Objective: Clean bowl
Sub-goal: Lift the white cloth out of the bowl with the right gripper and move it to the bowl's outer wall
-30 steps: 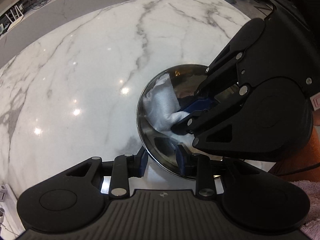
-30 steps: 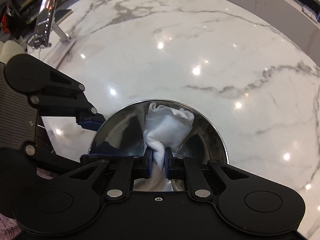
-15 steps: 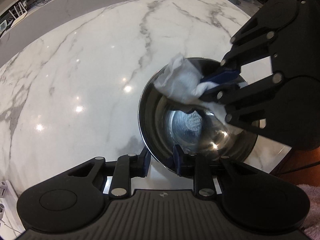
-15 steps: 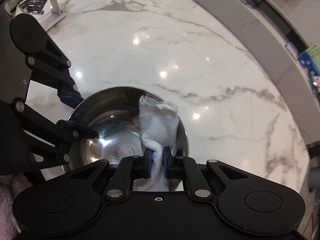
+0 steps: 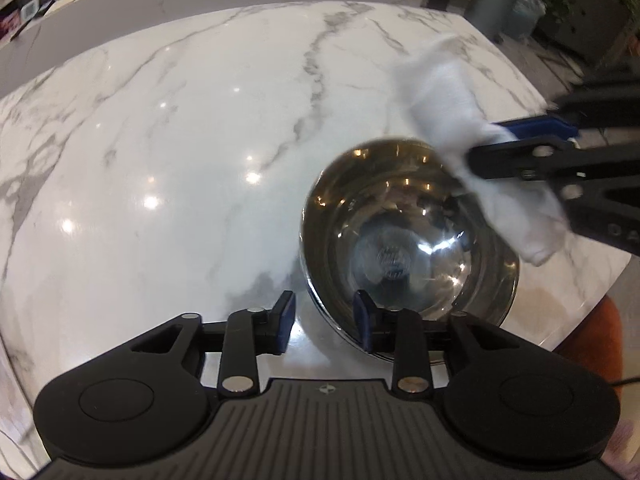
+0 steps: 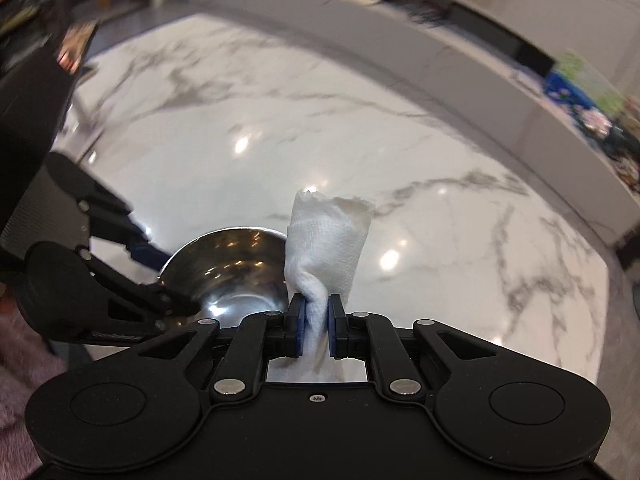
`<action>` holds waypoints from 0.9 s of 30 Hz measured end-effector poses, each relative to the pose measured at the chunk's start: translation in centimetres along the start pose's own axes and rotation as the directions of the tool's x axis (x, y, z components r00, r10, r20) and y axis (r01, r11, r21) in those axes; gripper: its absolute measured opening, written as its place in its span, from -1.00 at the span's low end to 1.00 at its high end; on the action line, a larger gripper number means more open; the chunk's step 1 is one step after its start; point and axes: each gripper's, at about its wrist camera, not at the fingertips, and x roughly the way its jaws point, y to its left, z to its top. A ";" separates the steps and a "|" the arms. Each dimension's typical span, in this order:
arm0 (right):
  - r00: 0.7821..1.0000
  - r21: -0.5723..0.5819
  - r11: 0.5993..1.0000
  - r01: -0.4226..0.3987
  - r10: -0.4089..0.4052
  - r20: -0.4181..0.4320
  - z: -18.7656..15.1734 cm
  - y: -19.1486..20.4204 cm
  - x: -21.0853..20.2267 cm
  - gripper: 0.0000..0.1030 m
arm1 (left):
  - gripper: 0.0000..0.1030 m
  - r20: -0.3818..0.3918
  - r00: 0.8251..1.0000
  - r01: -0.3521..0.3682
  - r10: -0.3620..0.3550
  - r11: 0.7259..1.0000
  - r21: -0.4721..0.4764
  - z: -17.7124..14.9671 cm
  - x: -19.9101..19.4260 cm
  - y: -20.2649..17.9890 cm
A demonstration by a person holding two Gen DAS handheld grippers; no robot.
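A shiny steel bowl (image 5: 408, 240) sits on the white marble table (image 5: 180, 160) near its right edge. My left gripper (image 5: 324, 320) straddles the bowl's near rim, one blue pad outside and one inside, with a gap on the outer side. It also shows in the right wrist view (image 6: 160, 280). My right gripper (image 6: 316, 328) is shut on a twisted white paper towel (image 6: 324, 256), held above and to the right of the bowl (image 6: 236, 272). In the left wrist view the towel (image 5: 472, 152) hangs blurred over the bowl's far right rim.
The table's right edge (image 5: 600, 292) runs close to the bowl, with an orange seat (image 5: 592, 340) below it. A pink fuzzy cloth (image 6: 20, 392) lies at the lower left of the right wrist view. A grey counter with clutter (image 6: 480, 60) stands behind the table.
My right gripper has lifted the towel out of the bowl, up and to the right. The bowl's inside now shows bare. My left gripper has stayed at the rim.
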 end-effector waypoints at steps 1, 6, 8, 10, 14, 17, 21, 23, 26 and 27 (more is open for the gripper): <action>1.000 0.044 0.999 0.007 -0.008 0.017 -0.7 0.0 0.0 -0.83 | -0.31 0.001 1.000 0.002 -0.002 1.000 -0.012 -0.1 0.0 0.1; 0.999 0.231 0.973 0.007 -0.015 0.037 -3.4 -0.1 1.1 -0.82 | -0.30 0.015 1.000 -0.006 0.007 0.998 -0.055 -0.3 0.0 0.0; 0.998 0.338 0.941 -0.019 -0.003 0.064 -4.9 -0.7 1.7 -0.82 | -0.30 0.015 1.000 -0.002 0.003 0.998 -0.065 -0.5 0.1 0.0; 0.994 0.427 0.900 -0.081 0.042 0.100 -5.6 0.1 3.5 -0.82 | -0.30 0.008 1.000 0.010 -0.009 0.996 -0.087 -0.7 0.1 -0.1; 0.970 0.603 0.762 -0.236 0.148 0.193 -8.5 -1.1 5.7 -0.81 | -0.30 0.002 1.000 0.012 -0.012 0.994 -0.112 -1.0 0.4 0.4; 0.936 0.698 0.625 -0.350 0.213 0.279 -10.8 -2.4 6.7 -0.80 | -0.30 0.004 1.000 0.011 -0.010 0.992 -0.127 -1.2 0.4 0.5; 0.878 0.756 0.448 -0.478 0.278 0.390 -13.3 -3.2 8.7 -0.80 | -0.30 0.002 1.000 0.014 -0.014 0.990 -0.141 -1.4 0.4 0.2; 0.858 0.763 0.396 -0.511 0.291 0.424 -14.1 -3.4 9.4 -0.80 | -0.30 0.004 1.000 0.013 -0.012 0.991 -0.133 -1.4 0.5 -0.1; 0.840 0.770 0.342 -0.538 0.298 0.454 -14.6 -3.4 10.4 -0.80 | -0.37 0.008 1.000 0.006 -0.005 0.994 -0.113 -1.5 0.5 -0.6; 0.836 0.772 0.332 -0.543 0.298 0.460 -14.6 -3.3 10.7 -0.80 | -0.37 0.008 1.000 -0.003 0.003 0.994 -0.105 -1.5 0.6 -0.8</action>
